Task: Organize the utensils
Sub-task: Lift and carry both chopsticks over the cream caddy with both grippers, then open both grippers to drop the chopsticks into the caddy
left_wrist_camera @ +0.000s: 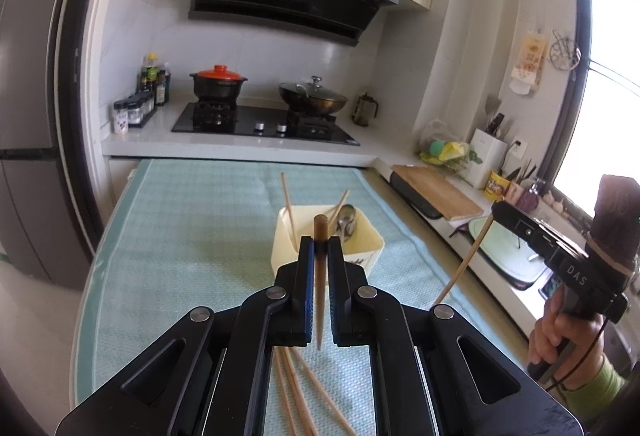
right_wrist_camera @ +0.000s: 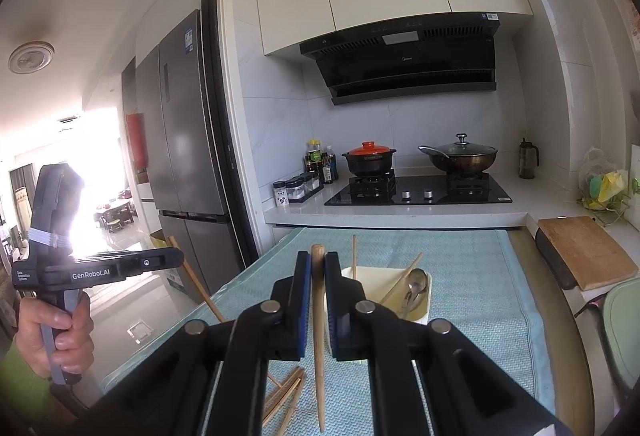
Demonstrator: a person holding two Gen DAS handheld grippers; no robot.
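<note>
My left gripper (left_wrist_camera: 320, 241) is shut on a brown chopstick (left_wrist_camera: 320, 276), held above the teal mat short of the cream utensil box (left_wrist_camera: 360, 250). My right gripper (right_wrist_camera: 317, 260) is shut on a light wooden chopstick (right_wrist_camera: 319, 336); this stick also shows at the right of the left wrist view (left_wrist_camera: 466, 260). The box (right_wrist_camera: 420, 310) holds two chopsticks (right_wrist_camera: 400, 284) and metal spoons (right_wrist_camera: 416, 286). Several loose chopsticks (left_wrist_camera: 304, 396) lie on the mat under the grippers; they also show in the right wrist view (right_wrist_camera: 286, 396).
The teal mat (left_wrist_camera: 192, 244) covers the table. Behind it is a counter with a gas hob (left_wrist_camera: 264, 122), a red-lidded pot (left_wrist_camera: 218, 82) and a wok (left_wrist_camera: 313, 96). A wooden cutting board (left_wrist_camera: 438, 192) and a sink lie to the right. A fridge (right_wrist_camera: 188, 132) stands at the left.
</note>
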